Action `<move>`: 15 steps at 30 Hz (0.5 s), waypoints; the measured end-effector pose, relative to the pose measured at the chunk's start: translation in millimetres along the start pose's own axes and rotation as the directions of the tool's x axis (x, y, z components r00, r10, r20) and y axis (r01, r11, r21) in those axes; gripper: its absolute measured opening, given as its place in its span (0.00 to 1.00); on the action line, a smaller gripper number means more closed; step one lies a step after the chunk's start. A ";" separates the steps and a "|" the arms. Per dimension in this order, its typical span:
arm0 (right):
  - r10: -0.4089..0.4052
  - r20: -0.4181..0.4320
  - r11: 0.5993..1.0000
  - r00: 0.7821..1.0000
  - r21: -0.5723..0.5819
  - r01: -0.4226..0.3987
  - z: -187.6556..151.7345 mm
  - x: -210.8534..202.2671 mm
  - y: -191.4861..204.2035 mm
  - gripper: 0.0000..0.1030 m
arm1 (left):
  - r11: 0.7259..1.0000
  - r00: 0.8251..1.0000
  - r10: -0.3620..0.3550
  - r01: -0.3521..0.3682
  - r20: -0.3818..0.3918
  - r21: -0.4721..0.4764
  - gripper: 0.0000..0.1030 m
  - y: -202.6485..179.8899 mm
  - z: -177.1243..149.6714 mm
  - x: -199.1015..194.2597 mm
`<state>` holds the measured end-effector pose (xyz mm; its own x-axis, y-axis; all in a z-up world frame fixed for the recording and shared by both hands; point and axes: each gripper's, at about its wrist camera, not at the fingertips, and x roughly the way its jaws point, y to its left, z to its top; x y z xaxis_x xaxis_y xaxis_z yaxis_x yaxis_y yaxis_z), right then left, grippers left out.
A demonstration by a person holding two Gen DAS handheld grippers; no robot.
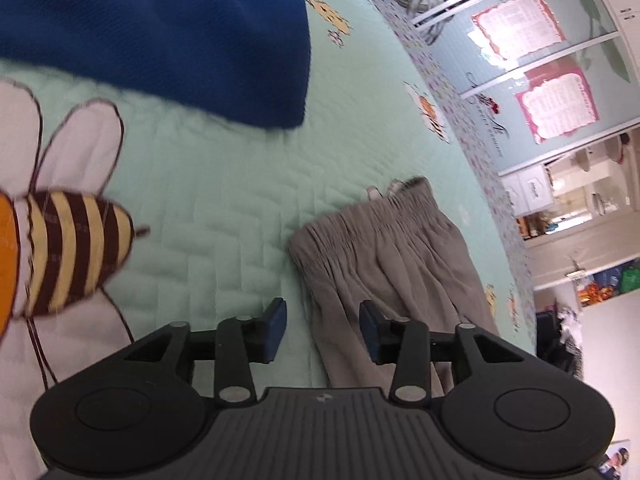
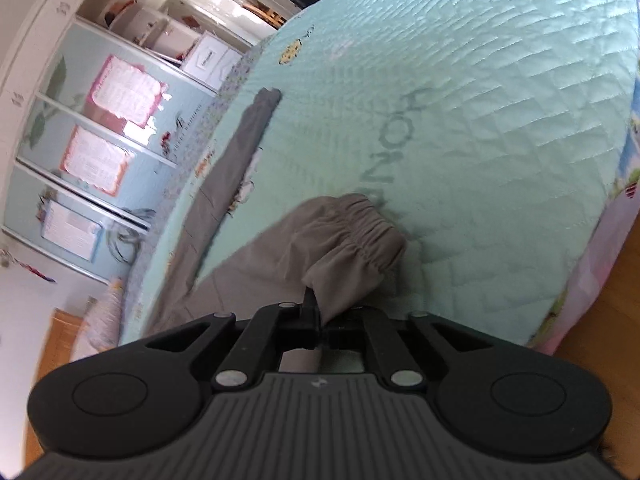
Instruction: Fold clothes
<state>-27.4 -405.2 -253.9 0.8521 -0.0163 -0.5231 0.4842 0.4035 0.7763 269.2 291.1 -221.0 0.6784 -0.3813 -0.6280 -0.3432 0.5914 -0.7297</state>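
Grey trousers (image 1: 384,248) with an elastic waistband lie on a mint quilted bedspread (image 1: 208,184). My left gripper (image 1: 323,330) is open and empty, hovering just above the trousers' near edge, its blue pads either side of the cloth's left border. In the right wrist view my right gripper (image 2: 320,320) is shut on the grey trousers (image 2: 320,248) near the gathered waistband (image 2: 368,232), lifting that corner off the bedspread (image 2: 480,120). One trouser leg (image 2: 240,140) stretches away toward the bed's far edge.
A dark blue garment (image 1: 160,32) lies at the upper left of the bed. A large bee design (image 1: 68,248) is printed on the spread. Wardrobe doors with pink posters (image 1: 532,40) stand beyond the bed. Wooden floor (image 2: 600,312) shows at the right.
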 end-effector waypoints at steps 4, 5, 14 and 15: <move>-0.008 0.001 1.000 1.000 0.020 0.008 -1.7 -1.5 -11.4 0.10 | 0.999 0.999 -0.037 0.036 -0.026 -0.019 0.46 0.7 -10.5 10.3; -0.006 -0.001 1.000 1.000 0.027 0.006 -3.0 -1.7 -14.5 0.10 | 0.999 0.999 -0.043 0.042 -0.029 -0.022 0.46 -1.3 -12.6 14.3; 0.055 0.006 0.994 0.998 0.095 -0.055 -2.6 -6.6 -22.4 0.34 | 1.000 0.999 -0.016 0.016 -0.047 -0.013 0.04 -17.0 -22.8 42.6; 0.060 0.010 0.994 0.998 0.094 -0.060 -2.6 -7.3 -22.2 0.34 | 1.000 0.999 -0.010 0.009 -0.035 -0.010 0.04 -17.6 -24.7 42.3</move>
<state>-44.9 -411.6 -268.2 0.8815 -0.0019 -0.4722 0.4486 0.3158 0.8361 287.9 247.0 -241.4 0.6582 -0.4118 -0.6302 -0.3432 0.5809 -0.7381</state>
